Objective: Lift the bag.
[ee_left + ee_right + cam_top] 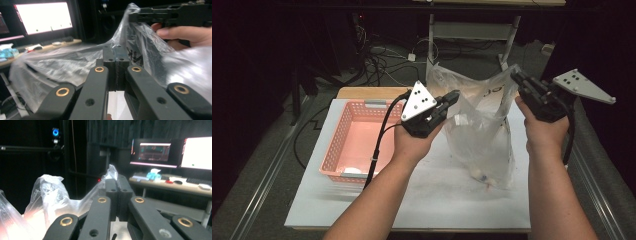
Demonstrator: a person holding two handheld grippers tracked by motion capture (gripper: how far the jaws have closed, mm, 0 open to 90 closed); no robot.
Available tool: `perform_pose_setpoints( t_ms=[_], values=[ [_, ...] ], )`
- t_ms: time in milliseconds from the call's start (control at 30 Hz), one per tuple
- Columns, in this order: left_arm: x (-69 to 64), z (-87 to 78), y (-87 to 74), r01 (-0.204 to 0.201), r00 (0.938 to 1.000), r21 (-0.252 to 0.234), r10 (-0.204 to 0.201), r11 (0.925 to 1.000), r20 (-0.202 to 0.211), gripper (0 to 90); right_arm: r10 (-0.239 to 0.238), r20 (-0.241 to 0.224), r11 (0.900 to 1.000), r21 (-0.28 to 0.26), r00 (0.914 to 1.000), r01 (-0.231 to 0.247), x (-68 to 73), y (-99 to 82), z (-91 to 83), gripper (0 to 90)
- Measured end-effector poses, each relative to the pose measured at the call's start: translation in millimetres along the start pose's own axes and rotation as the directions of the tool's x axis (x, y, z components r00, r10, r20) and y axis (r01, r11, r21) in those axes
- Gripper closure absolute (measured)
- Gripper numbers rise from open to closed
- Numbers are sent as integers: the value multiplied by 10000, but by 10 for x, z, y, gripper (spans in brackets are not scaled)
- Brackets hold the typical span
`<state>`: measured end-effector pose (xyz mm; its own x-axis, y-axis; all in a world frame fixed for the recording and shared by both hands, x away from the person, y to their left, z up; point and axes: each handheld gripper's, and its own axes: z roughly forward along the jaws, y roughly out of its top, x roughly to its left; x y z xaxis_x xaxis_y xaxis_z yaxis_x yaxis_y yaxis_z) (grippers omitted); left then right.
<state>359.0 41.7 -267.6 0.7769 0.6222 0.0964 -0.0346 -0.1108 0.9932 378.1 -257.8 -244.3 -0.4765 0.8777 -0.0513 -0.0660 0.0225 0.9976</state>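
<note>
Left gripper point(116, 53) jaws were pressed together on a fold of the clear plastic bag point(482, 125); right gripper point(117, 182) jaws were likewise clamped on the bag's opposite top edge, film bunched at the tips. The bag hung stretched between the two grippers above the white table sheet point(432, 195), its bottom, with small items inside, near or on the sheet. A pink basket point(343, 140) sat on the table to the left of the bag, just beside the left hand point(414, 140).

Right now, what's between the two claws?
The clear bag, stretched between the left claw and right claw, each shut on its rim. The high view shows it.
</note>
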Motion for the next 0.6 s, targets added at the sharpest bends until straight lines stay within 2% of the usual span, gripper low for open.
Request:
perform_pose_setpoints(
  t_ms=[67,100,167,300,333,433,500,600],
  values=[
    [16,-15,15,-107,9999,-26,107,9999,-73,891,25,117,9998,-220,9999,-22,-25,58,-28,900],
    [28,-17,2,-8,10000,-28,8,10000,-47,891,51,157,9997,-254,9999,-47,-44,63,-38,900],
    [40,-13,-51,-54,9999,157,56,9999,-102,890,88,280,9998,-165,9996,-83,-83,28,-38,900],
    [92,-62,-223,143,9998,516,-135,9986,-164,883,191,367,9995,234,9991,-200,-146,-129,-29,900],
    [106,-94,-269,164,9997,595,-152,9981,-206,858,201,351,9991,366,9992,-214,-147,-169,-29,900],
    [165,-219,-397,502,9982,918,-470,9945,-366,678,238,315,9982,549,9992,-255,-151,-273,-45,890],
    [195,-333,-470,752,9956,1101,-684,9911,-647,579,247,208,9972,697,9995,-261,-153,-324,-59,857],
    [204,-501,-592,743,9945,1594,-613,9844,-850,505,221,126,9960,858,9997,-231,-127,-369,-89,802]
  ],
)
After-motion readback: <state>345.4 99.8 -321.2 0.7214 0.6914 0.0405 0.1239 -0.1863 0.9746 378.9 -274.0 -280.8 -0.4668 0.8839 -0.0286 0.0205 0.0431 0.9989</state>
